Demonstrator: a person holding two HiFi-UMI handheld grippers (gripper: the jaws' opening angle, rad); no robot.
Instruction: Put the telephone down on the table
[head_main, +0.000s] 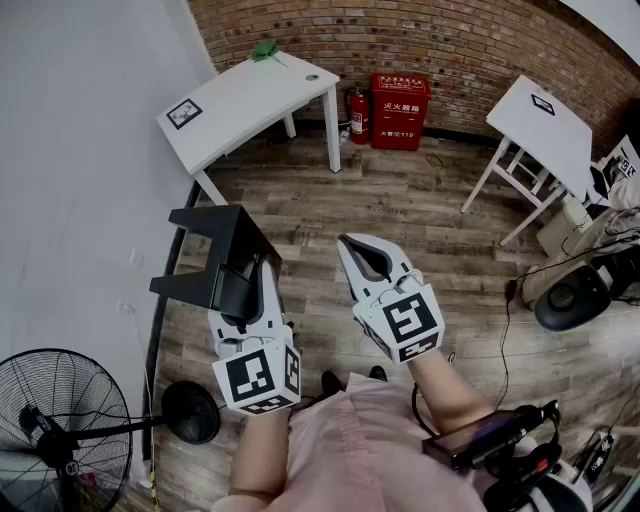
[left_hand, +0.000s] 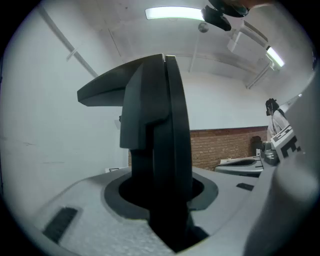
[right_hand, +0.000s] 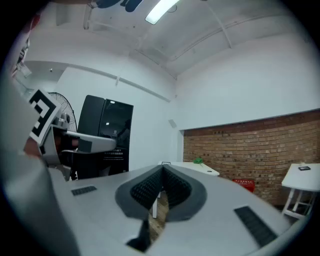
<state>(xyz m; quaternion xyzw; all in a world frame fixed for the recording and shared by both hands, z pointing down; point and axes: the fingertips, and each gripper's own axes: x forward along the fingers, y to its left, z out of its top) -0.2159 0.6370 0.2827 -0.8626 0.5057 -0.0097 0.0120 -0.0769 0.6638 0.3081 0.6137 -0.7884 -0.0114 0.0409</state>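
Observation:
A black telephone (head_main: 215, 262), a flat angular body, is held in the air over the wooden floor by my left gripper (head_main: 262, 280), which is shut on its near edge. In the left gripper view the telephone (left_hand: 155, 125) stands upright between the pads and fills the middle. My right gripper (head_main: 352, 248) hovers just to the right, shut with nothing in it; its ribbed pads (right_hand: 150, 187) meet at the tips. From the right gripper view the telephone (right_hand: 106, 135) shows at the left. A white table (head_main: 240, 100) stands ahead at the far left.
A second white table (head_main: 540, 120) stands at the right by the brick wall. A red fire-equipment box (head_main: 398, 110) and an extinguisher (head_main: 357, 115) sit against the wall. A black floor fan (head_main: 60, 430) is at the lower left; cables and gear lie at the right.

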